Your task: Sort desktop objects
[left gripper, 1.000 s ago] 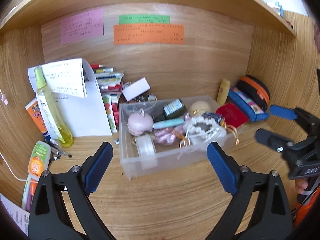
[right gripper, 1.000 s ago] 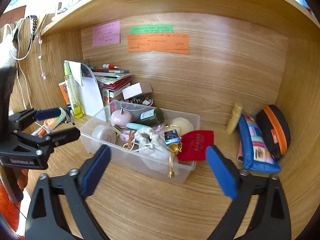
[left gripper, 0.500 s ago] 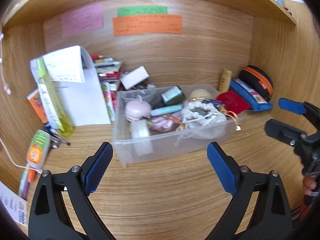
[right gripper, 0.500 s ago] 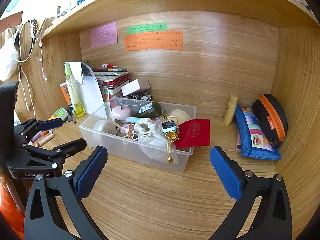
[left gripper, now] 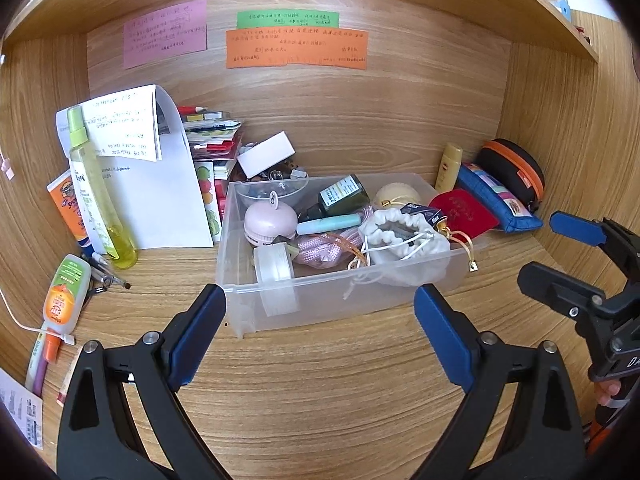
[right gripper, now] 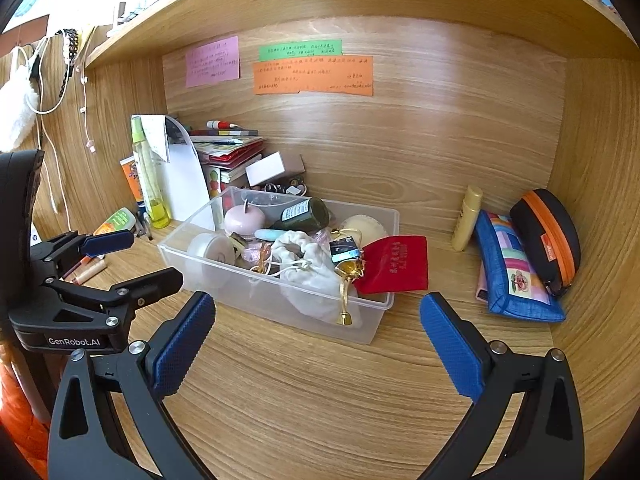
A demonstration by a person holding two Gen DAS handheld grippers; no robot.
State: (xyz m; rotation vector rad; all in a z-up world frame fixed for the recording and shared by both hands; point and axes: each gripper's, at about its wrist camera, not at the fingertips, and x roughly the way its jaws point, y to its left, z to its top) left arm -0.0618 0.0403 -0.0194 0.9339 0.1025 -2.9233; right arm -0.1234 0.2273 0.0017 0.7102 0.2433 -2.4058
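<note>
A clear plastic bin (left gripper: 248, 312) (right gripper: 384, 304) stands mid-desk, crowded with a white drawstring pouch (left gripper: 404, 248) (right gripper: 312, 272), a pink round case (left gripper: 270, 224), a green bottle (left gripper: 340, 196) and a tape roll (left gripper: 274, 268). A red pouch (left gripper: 464, 212) (right gripper: 392, 264) hangs over its right rim. My left gripper (left gripper: 318, 300) (right gripper: 136, 260) is open just in front of the bin and holds nothing. Further right, my right gripper (right gripper: 316, 304) (left gripper: 560, 256) is also open and holds nothing.
A blue pencil case (right gripper: 512, 268), a black-and-orange case (right gripper: 548, 236) and a yellow tube (right gripper: 466, 216) sit at the back right. On the left are a yellow spray bottle (left gripper: 92, 196), folded papers (left gripper: 160, 184), stacked books (left gripper: 212, 136) and a small orange-label bottle (left gripper: 66, 292). A shelf hangs overhead.
Both grippers have drawn back a little from the bin and stayed open. Nothing in or around the bin has moved.
</note>
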